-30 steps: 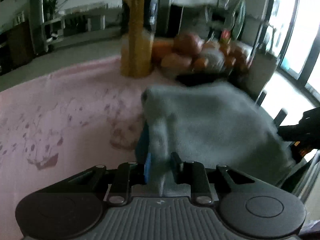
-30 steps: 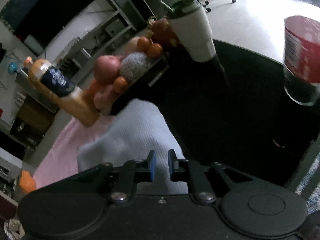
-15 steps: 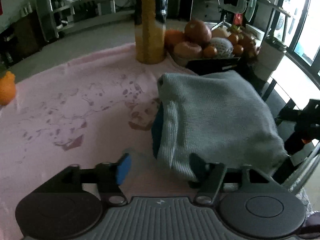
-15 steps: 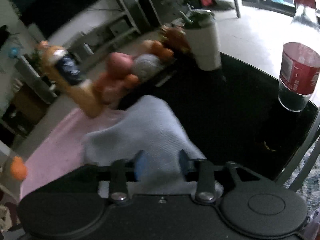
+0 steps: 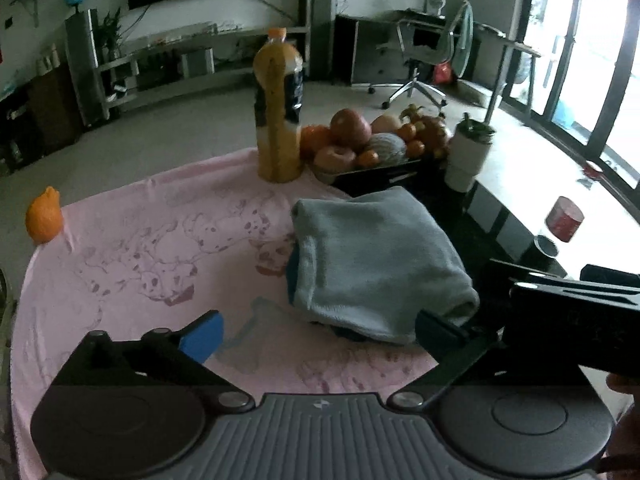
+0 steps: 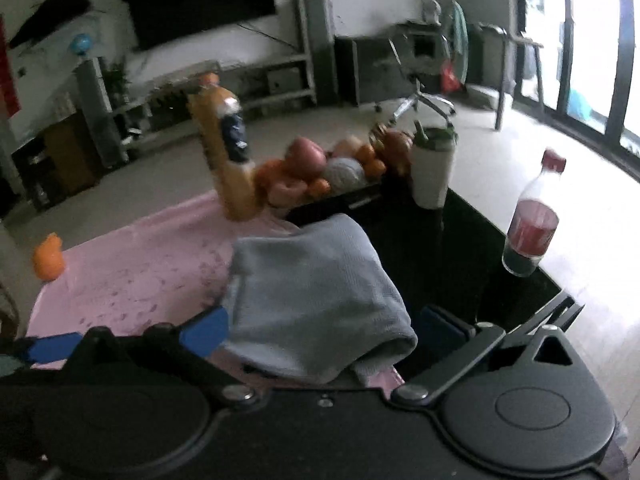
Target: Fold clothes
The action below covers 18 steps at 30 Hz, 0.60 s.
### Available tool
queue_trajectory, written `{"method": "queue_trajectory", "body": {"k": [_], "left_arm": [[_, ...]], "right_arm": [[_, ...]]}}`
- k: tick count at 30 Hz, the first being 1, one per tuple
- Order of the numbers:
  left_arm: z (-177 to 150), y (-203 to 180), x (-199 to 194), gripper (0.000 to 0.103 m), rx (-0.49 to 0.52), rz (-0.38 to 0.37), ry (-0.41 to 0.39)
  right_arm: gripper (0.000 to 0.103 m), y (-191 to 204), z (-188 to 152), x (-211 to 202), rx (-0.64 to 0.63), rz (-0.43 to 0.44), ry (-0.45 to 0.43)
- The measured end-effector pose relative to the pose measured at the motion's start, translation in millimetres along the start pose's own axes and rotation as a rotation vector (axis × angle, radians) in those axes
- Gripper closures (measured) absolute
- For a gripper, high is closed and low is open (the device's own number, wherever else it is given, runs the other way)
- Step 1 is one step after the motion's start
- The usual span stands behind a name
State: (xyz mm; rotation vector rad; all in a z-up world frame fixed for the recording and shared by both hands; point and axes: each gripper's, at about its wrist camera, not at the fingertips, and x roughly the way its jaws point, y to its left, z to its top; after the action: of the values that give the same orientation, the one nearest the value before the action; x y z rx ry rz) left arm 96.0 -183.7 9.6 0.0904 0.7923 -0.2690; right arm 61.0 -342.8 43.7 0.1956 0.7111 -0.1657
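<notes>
A folded grey-blue garment [image 5: 376, 256] lies on the pink dog-print cloth [image 5: 140, 260], with a darker blue layer showing at its left edge. My left gripper [image 5: 318, 334] hangs above and in front of its near edge. Its jaws are opening wide and the pads touch nothing. My right gripper [image 6: 322, 328] is also opening above the garment [image 6: 312, 292], whose near edge shows between the spread fingers without either pad pressing on it. The right gripper's black body [image 5: 572, 320] shows at the right of the left wrist view.
Behind the garment stand an orange juice bottle [image 5: 278, 112], a tray of fruit [image 5: 368, 140] and a white cup [image 5: 468, 152]. A cola bottle [image 6: 532, 228] stands near the black table's [image 6: 460, 260] right edge. An orange toy [image 5: 44, 220] sits at the cloth's far left corner.
Both grippers were shut on the garment's near edge. They have let go, spread wide and drawn back and up. The garment now lies folded on the cloth.
</notes>
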Motion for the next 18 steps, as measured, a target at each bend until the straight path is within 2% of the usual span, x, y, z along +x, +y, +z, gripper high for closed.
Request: {"method": "queue_trajectory", "body": {"k": [8, 18], "left_arm": [[-10.4, -0.4, -40.9, 0.001, 0.011, -0.039, -0.033], [-22.5, -6.6, -57.1, 0.001, 0.027, -0.083, 0.01]], "right_arm": [[0.0, 0.4, -4.4, -42.3, 0.093, -0.06, 0.082], [0.0, 4.7, -15.6, -70.6, 0.029, -0.127, 0.078]]}}
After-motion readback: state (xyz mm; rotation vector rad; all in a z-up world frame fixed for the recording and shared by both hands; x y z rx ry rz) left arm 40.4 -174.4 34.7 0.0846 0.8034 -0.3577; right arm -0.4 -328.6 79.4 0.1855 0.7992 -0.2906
